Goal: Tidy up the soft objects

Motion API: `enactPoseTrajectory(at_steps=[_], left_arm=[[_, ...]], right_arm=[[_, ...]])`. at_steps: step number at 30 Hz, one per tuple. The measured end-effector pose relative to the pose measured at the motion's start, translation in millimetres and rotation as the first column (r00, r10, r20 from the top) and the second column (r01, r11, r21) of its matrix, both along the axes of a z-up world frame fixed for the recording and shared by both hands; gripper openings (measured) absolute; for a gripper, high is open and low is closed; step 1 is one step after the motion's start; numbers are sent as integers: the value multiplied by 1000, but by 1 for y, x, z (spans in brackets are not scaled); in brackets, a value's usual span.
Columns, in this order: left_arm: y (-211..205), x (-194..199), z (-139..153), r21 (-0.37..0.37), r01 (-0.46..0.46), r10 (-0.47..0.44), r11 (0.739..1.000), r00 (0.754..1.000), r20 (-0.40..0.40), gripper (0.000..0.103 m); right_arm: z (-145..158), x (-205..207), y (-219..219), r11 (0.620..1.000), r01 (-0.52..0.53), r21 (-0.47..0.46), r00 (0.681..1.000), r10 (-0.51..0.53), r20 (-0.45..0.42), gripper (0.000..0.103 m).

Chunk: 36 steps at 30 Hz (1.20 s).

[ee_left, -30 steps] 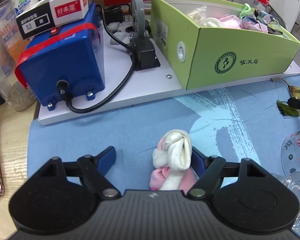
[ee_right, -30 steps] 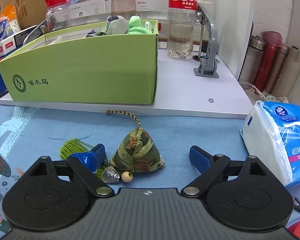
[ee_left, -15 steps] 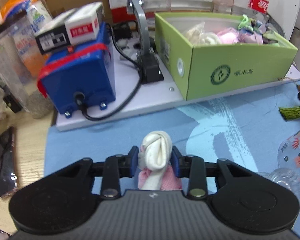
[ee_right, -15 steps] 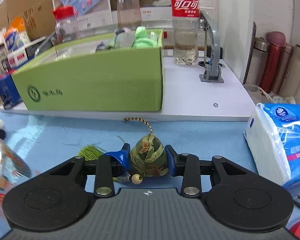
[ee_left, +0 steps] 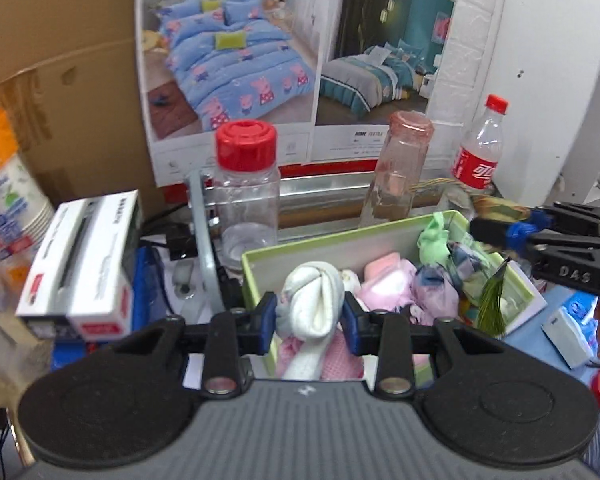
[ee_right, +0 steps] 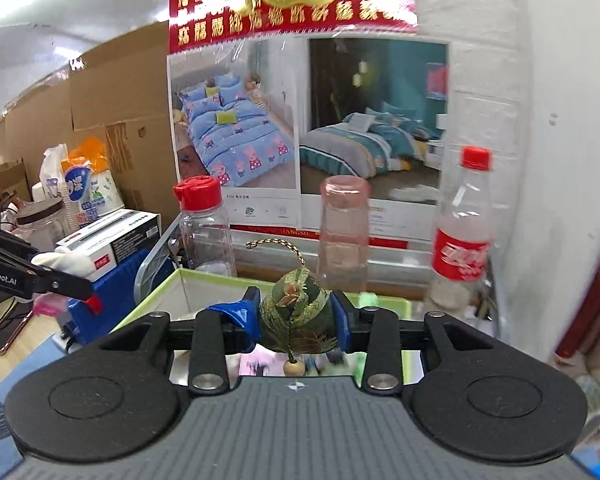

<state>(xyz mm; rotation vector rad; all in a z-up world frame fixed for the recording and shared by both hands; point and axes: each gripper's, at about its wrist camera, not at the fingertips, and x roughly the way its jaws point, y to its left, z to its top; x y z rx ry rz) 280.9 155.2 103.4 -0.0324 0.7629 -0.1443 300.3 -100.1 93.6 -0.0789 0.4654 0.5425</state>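
At 9 o'clock of the green box (ee_left: 260,272) a white carton (ee_left: 84,264) lies on a blue case (ee_right: 120,280); the left gripper (ee_left: 309,316) is clamped on a white-and-pink sock roll (ee_left: 314,304), held up over the box's near left corner. Inside the box, pink, green and patterned soft things (ee_left: 420,280) are heaped toward 2 o'clock, with a red-capped jar (ee_left: 246,196), a pink bottle (ee_left: 400,168) and a cola bottle (ee_left: 478,148) ranged at 12 o'clock behind it. The right gripper (ee_right: 296,320) is closed tight on a brocade sachet (ee_right: 296,312) above the box, its bead (ee_right: 292,368) dangling at 6 o'clock and its green tassel (ee_left: 492,304) hanging over the right end of the box.
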Motion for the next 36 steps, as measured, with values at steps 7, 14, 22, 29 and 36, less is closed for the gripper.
enactPoseTrajectory(at_steps=[7,14,22,29,36], left_arm=[[-12,41,-37,11,-18,18,1000,999,-47,72],[-10,36,-34,1,-18,18,1000,999,-34,72],[-3,1,-32,-13,-40,39,999,998,-54,78],[-7,-54,-27,-49,-61,59,997,997,-40,83],[-22,-104,-34,-112,-95,92,989,995,-33,86]], right_arm=[[-29,60,33,998,-59,22,981,62,-186,27],[-29,55,32,998,0,70,989,10,-150,35],[-27,37,23,999,16,33,987,-11,-161,41],[-30,-14,5,998,58,-17,984,-60,-168,47],[-40,-70,-16,991,129,-25,975,-131,-181,50]])
